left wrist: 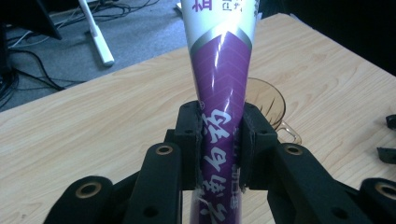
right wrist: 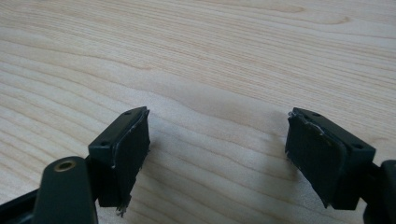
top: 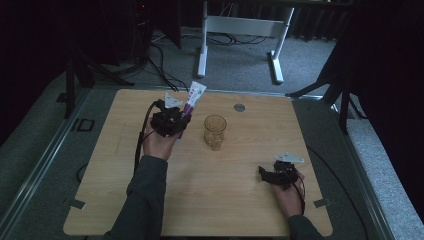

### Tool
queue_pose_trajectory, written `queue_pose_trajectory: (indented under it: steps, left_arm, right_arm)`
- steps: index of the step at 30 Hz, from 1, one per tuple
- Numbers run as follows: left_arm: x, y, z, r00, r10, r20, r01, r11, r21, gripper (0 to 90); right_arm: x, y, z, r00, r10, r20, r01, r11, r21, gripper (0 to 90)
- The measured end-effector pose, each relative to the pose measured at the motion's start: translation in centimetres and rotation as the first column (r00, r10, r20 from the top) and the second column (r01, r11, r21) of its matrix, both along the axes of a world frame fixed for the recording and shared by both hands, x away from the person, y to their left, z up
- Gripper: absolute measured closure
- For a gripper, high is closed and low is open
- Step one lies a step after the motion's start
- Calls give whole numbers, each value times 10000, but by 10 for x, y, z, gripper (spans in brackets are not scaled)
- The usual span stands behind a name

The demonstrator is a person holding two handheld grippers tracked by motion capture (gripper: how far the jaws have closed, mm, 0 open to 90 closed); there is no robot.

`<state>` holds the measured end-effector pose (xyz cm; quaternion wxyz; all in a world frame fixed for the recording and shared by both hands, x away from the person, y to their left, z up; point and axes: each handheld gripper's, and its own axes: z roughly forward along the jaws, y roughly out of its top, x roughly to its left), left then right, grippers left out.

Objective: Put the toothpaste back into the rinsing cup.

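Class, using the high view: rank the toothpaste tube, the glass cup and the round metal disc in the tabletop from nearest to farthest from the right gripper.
Measured from the right gripper, at the table's near right:
1. Glass cup, mid-table, up and left of it.
2. Round metal disc, set in the far edge of the tabletop.
3. Toothpaste tube, far left, clamped in the left gripper.

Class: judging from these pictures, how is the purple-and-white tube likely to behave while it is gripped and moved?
The tube probably dents: the left gripper pinches its narrow part. Its glossy skin may slip. Its wider white end stands high, so it could sway.
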<state>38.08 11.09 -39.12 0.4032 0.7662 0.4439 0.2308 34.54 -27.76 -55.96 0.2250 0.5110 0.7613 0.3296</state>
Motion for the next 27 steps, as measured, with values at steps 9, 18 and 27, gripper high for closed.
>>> queue_pose_trajectory:
  steps: [9,18,27]
  left_arm:
    - [3,-3,2,9998,-98,146,99,9999,-49,724]
    - [5,-8,6,9993,-172,330,176,9998,-116,724]
    - [7,-12,8,9984,-275,501,284,9994,-185,724]
  right_arm:
    - [0,0,0,10000,4,2,-4,10000,-4,216]
    - [0,0,0,10000,13,11,-13,10000,-2,216]
    - [0,0,0,10000,7,3,-7,10000,-4,216]
